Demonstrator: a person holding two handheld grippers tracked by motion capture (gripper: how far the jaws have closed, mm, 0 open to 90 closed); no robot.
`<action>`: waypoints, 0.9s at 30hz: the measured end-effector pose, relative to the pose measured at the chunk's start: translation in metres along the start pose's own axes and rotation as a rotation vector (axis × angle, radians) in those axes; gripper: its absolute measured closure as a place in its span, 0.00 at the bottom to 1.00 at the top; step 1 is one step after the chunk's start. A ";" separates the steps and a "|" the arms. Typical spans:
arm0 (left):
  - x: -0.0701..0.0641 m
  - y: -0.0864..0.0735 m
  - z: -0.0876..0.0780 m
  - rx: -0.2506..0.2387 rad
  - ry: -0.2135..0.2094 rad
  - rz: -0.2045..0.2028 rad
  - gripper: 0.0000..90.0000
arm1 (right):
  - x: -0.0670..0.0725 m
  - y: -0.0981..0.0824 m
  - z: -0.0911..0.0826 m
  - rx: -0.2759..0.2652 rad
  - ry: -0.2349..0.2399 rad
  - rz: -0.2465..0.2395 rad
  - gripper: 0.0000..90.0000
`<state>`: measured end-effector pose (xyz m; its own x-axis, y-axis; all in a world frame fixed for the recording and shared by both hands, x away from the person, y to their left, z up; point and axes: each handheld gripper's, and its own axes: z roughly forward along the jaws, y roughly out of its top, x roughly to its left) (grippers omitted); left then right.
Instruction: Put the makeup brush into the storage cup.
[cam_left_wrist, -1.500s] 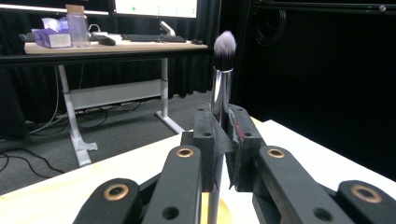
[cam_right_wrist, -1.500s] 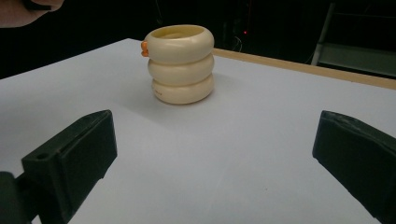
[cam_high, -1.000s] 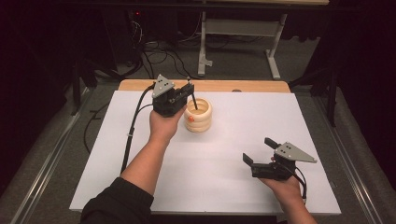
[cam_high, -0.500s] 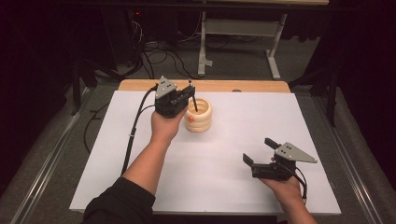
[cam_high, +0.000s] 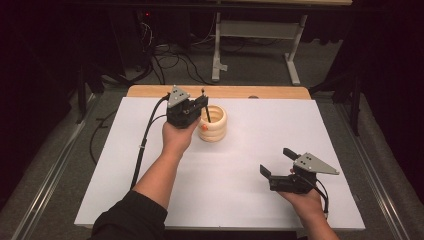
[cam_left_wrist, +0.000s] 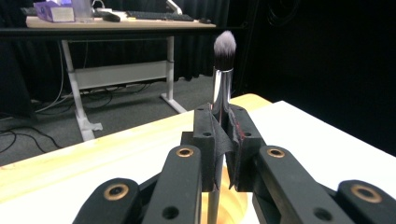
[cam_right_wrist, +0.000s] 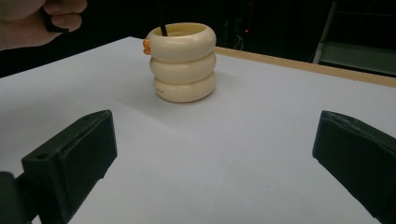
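Two grippers are at work over the white desk (cam_high: 125, 165), and reading from the left, the left gripper (cam_high: 199, 103) sits at about eleven o'clock of the desk's middle, its fingers (cam_left_wrist: 205, 140) clamped tight on a makeup brush (cam_left_wrist: 222, 84). In the left gripper view the brush stands upright, grey bristles at the top, the shiny metal ferrule just above the pads and the thin dark handle running down between them into the mouth of the cream ribbed holder (cam_high: 213, 122). The holder stands at roughly twelve o'clock of the desk's middle, just right of the left hand (cam_high: 176, 137), with a small orange tab on its side. The brush looks light and stiff along its handle, with a soft head that would splay or soil if pinched, and the polished ferrule seems likely to slip; the present hold, low on the ferrule where it meets the handle, seems the sensible place, clear of the bristles. The holder looks light enough to tip or slide if the brush is dragged against its rim, so a straight vertical move appears safest. Further right, at about four o'clock, the right gripper (cam_high: 279, 161) rests in the right hand (cam_high: 305, 202) well apart from the holder, its fingers (cam_right_wrist: 70, 154) spread wide with nothing between them, pointing toward the holder.
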<state>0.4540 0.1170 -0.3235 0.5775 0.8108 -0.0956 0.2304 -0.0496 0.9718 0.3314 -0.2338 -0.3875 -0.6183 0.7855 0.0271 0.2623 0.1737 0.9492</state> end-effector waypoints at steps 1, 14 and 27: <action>0.000 -0.001 0.001 0.000 0.001 -0.006 0.92 | 0.000 0.000 0.000 0.001 0.000 0.003 0.01; 0.002 -0.015 0.007 0.040 0.007 -0.015 0.92 | 0.000 0.000 0.000 0.002 -0.001 0.000 0.01; 0.002 -0.026 0.011 0.068 0.008 -0.026 0.92 | 0.001 -0.001 0.001 0.007 0.002 0.001 0.01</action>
<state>0.4581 0.1134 -0.3514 0.5643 0.8170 -0.1187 0.2981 -0.0676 0.9521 0.3313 -0.2332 -0.3887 -0.6194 0.7845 0.0290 0.2684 0.1768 0.9469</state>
